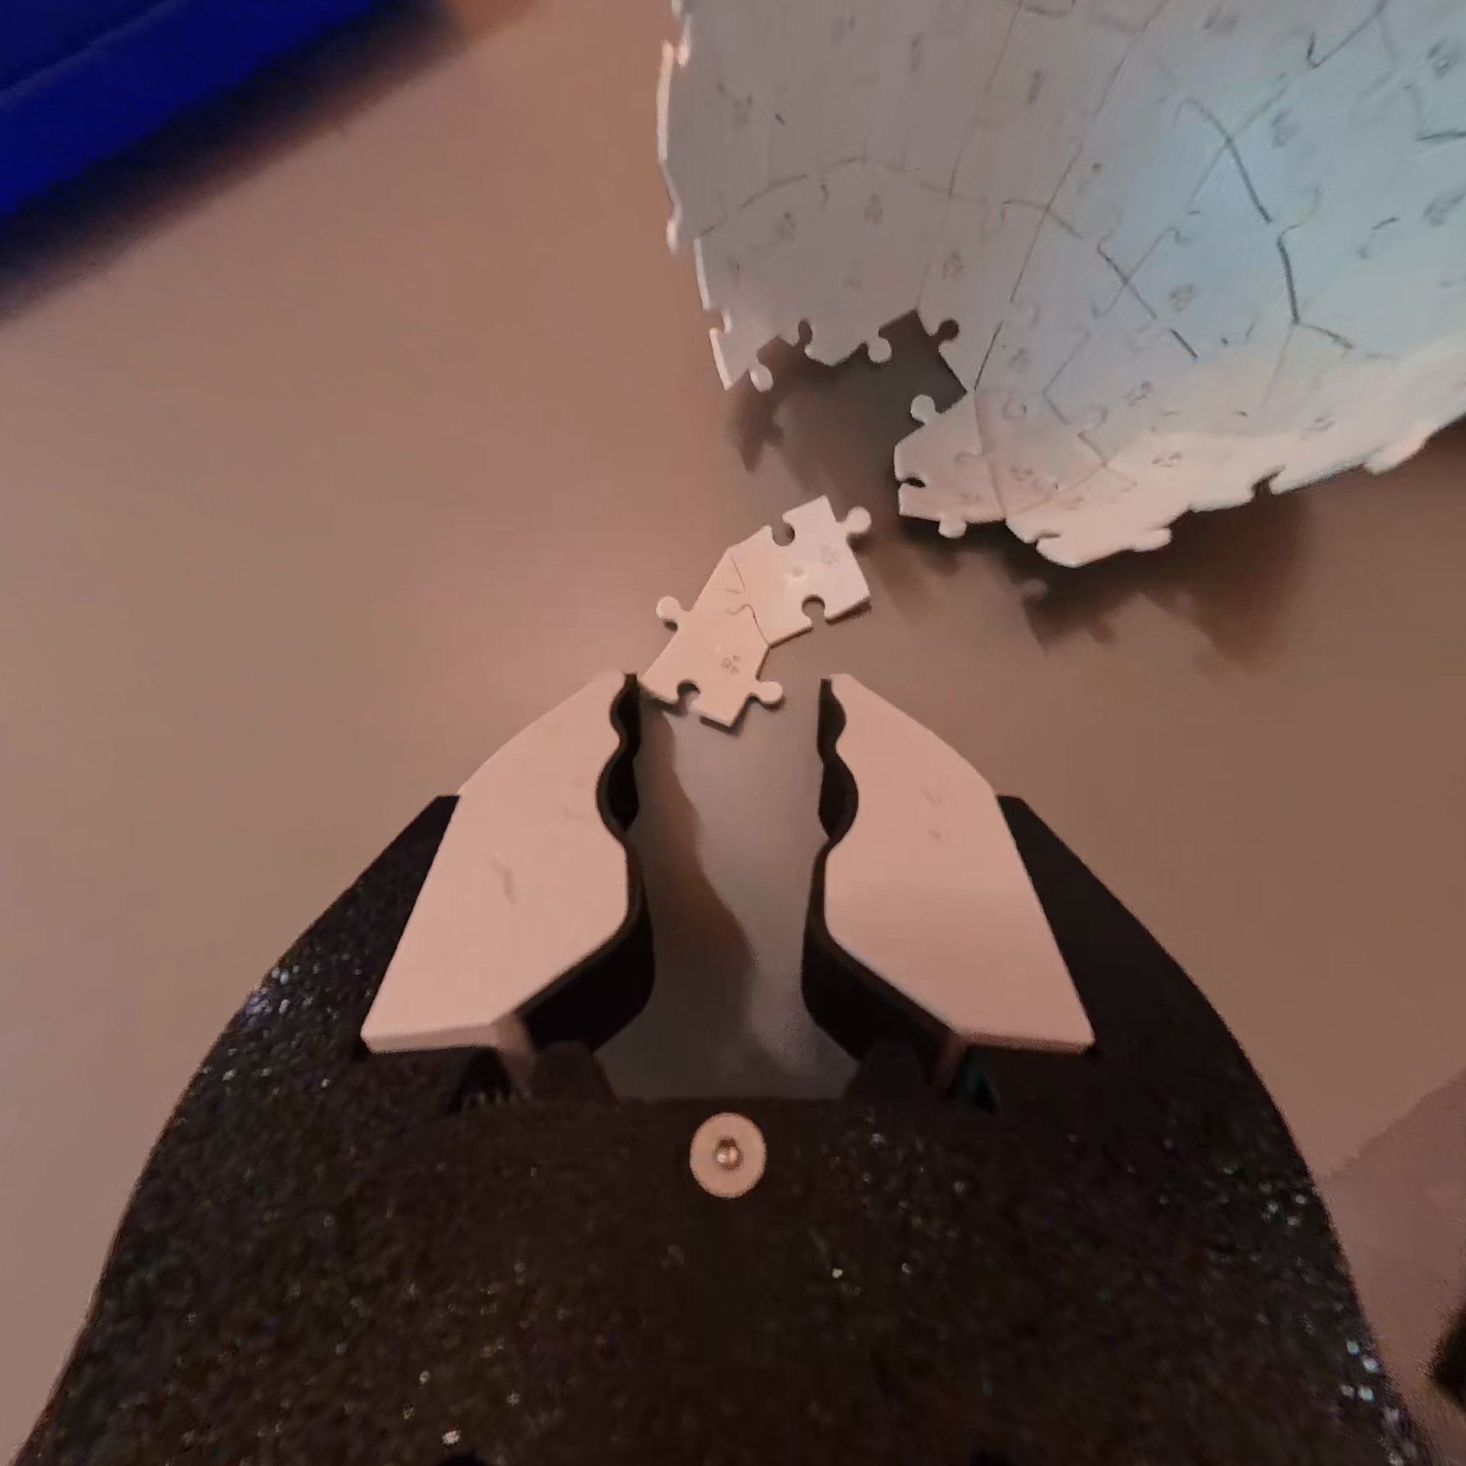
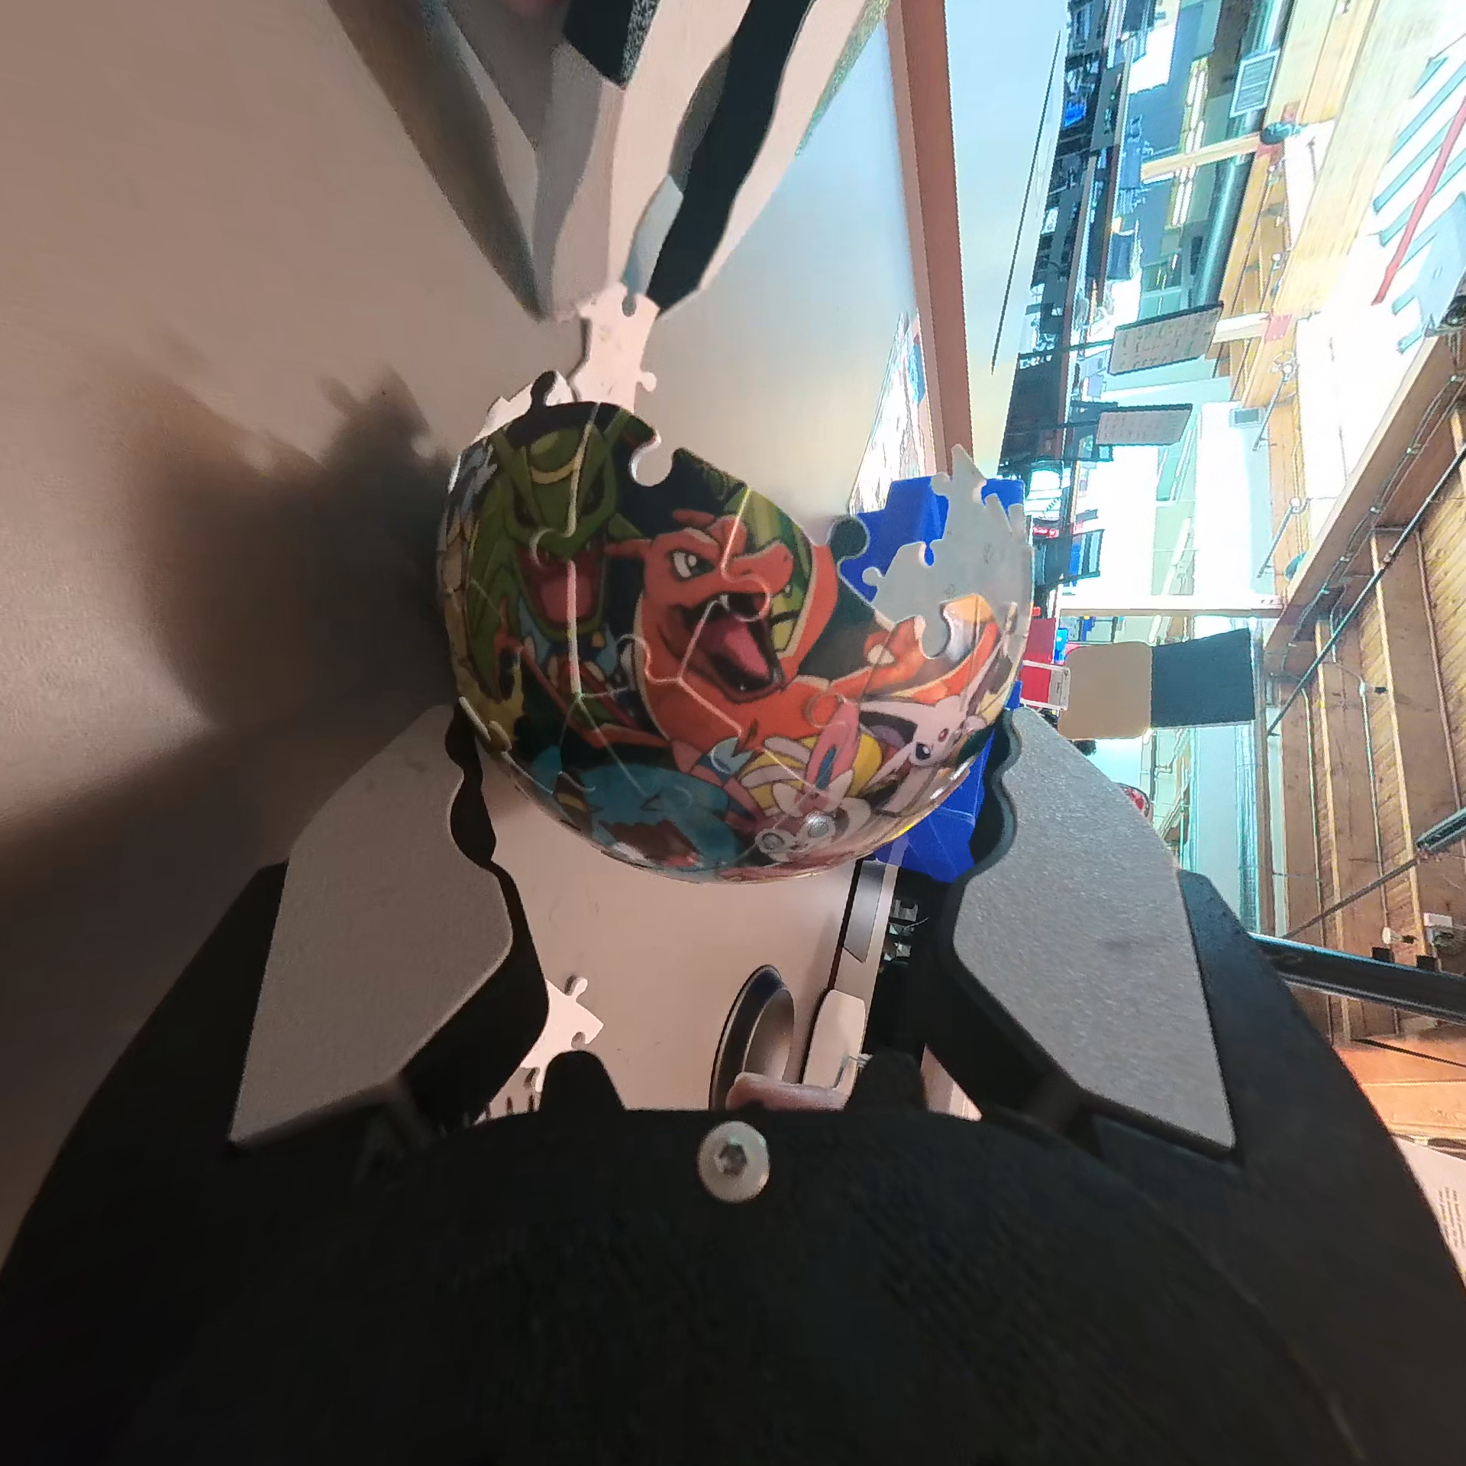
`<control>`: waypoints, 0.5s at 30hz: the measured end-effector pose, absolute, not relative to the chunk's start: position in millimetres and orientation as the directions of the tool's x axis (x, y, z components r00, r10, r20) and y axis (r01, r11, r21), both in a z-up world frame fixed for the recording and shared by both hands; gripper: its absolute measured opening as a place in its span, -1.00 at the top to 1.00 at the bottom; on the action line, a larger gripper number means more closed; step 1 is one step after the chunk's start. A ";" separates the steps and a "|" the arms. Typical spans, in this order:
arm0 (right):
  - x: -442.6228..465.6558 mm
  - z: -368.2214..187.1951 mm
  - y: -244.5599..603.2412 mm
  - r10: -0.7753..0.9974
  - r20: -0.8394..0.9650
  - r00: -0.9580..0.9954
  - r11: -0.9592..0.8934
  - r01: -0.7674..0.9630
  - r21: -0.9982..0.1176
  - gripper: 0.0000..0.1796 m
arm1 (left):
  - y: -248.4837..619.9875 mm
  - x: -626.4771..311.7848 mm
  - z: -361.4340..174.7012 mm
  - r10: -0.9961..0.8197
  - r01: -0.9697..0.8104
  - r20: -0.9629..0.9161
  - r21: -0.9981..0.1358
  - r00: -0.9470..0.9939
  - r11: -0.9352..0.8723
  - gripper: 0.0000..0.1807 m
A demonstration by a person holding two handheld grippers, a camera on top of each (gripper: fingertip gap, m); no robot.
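My left gripper (image 1: 728, 686) is open and low over the beige table (image 1: 317, 555). A small chunk of joined white-backed puzzle pieces (image 1: 761, 611) lies flat just ahead, its near end between the fingertips and touching the left one. A partly built puzzle ball (image 1: 1111, 238) shows its white inside at the upper right. My right gripper (image 2: 734, 738) is shut on this ball (image 2: 714, 619), one finger on each side of its colourful cartoon-printed shell. The left gripper (image 2: 615, 309) and the chunk (image 2: 615, 349) show just beyond the ball's jagged rim.
A blue bin (image 2: 912, 539) stands behind the ball and shows blurred in the left wrist view (image 1: 119, 103). A loose puzzle piece (image 2: 567, 1023) and a round metal object (image 2: 761, 1031) lie on the table under my right gripper. A window lies beyond the table edge. The round metal object (image 2: 761, 1031) is about 25 cm from my right fingertips and 30 cm from my left.
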State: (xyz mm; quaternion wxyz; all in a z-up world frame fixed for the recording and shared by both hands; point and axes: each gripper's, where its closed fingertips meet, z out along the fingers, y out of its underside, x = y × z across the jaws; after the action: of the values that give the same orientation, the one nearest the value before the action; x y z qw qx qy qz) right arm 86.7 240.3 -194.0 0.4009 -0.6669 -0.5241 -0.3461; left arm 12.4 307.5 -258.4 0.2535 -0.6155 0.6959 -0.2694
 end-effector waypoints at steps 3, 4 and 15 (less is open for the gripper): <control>86.6 -194.0 240.1 0.421 0.882 0.210 -0.128 0.977 -0.172 -0.33 | 312.1 11.3 -258.1 -0.988 -0.721 -0.055 -0.678 -0.141 0.141 0.52; 86.9 -194.0 240.0 0.421 0.882 0.210 -0.129 0.977 -0.171 -0.33 | 313.4 11.5 -258.2 -0.988 -0.726 -0.056 -0.673 -0.144 0.144 0.52; 86.8 -193.9 239.8 0.420 0.884 0.205 -0.127 0.978 -0.166 -0.33 | 321.0 17.4 -243.9 -0.850 -0.570 -0.161 -0.678 -0.502 0.465 0.45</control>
State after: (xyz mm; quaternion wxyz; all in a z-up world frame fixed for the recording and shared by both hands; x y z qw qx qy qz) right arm 86.8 239.8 -193.9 0.4002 -0.6650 -0.5257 -0.3483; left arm 17.4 321.0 -243.9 0.2477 -0.4330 0.8193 -0.2826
